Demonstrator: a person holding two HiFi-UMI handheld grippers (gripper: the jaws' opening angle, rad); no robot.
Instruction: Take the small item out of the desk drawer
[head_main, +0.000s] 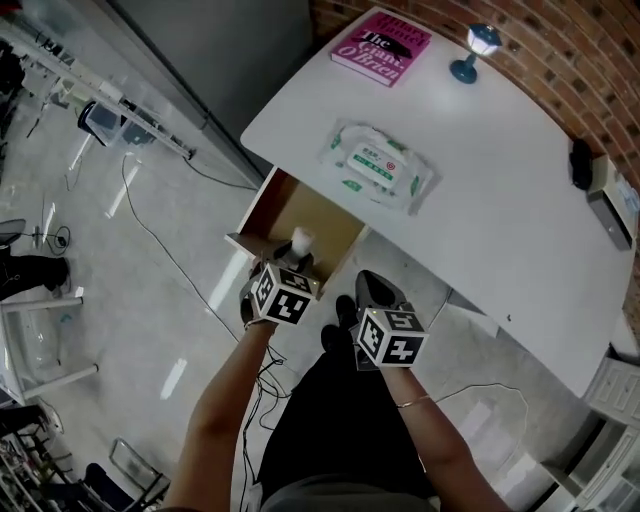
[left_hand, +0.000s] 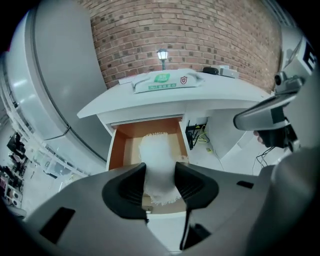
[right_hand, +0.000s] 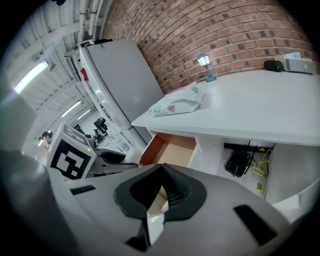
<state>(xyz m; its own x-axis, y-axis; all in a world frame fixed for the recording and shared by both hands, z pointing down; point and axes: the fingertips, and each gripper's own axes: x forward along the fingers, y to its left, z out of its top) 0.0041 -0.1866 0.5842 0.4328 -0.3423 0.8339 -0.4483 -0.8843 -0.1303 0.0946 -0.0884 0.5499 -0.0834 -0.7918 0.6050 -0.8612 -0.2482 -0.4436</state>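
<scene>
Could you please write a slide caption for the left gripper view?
Left gripper holds a white fringed cloth over the open desk drawer.

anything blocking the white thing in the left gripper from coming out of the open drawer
Nothing visible. The left gripper grips the white item over the open drawer; the desk top lies behind it and the right gripper is off to one side.

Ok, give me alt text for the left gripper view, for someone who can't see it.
The left gripper grips a small white fringed item between its dark fingers, above the open drawer of a white desk. A pack of wipes and a small lamp sit on the desk, with a brick wall behind.
</scene>
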